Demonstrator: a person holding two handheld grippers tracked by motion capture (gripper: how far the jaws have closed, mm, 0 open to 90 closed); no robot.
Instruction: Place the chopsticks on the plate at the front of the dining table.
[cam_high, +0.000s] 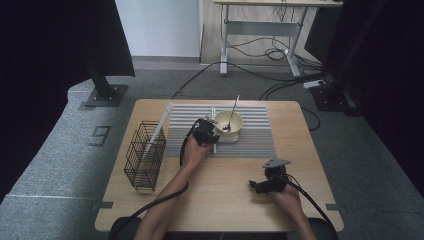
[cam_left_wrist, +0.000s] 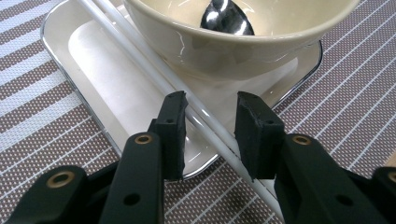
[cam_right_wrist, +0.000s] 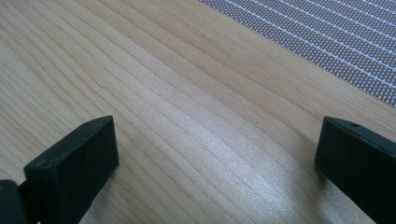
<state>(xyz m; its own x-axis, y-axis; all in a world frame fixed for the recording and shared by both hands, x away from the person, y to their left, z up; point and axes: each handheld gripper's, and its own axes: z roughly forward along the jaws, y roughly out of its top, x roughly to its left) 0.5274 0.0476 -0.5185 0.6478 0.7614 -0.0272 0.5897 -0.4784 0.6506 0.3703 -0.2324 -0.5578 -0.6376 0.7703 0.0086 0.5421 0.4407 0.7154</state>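
Nearby, bowl (cam_left_wrist: 233, 44) (spoon (cam_left_wrist: 226, 18) inside) crowding chopsticks (cam_left_wrist: 154, 70) between left gripper (cam_left_wrist: 211, 135) jaws.

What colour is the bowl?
The bowl is cream, a pale yellowish white. It shows best in the left gripper view.

A cream bowl (cam_left_wrist: 243, 42) with a glossy glaze stands on a white tray (cam_left_wrist: 107, 88) edged with a thin silver rim. In the bowl lies a shiny silver spoon (cam_left_wrist: 226, 18). Beside the bowl, across the tray, run white chopsticks (cam_left_wrist: 159, 70). Under the tray lies a placemat (cam_left_wrist: 42, 135) woven in brown and white stripes; from above it reads as grey and white bands. The table (cam_right_wrist: 177, 116) around the placemat is pale wood with fine darker grain lines. Left of the placemat stands a black wire basket (cam_high: 145, 156). Both grippers, the left gripper (cam_left_wrist: 210, 126) with brass-coloured rivets and the right gripper (cam_right_wrist: 215, 158), are matt black.
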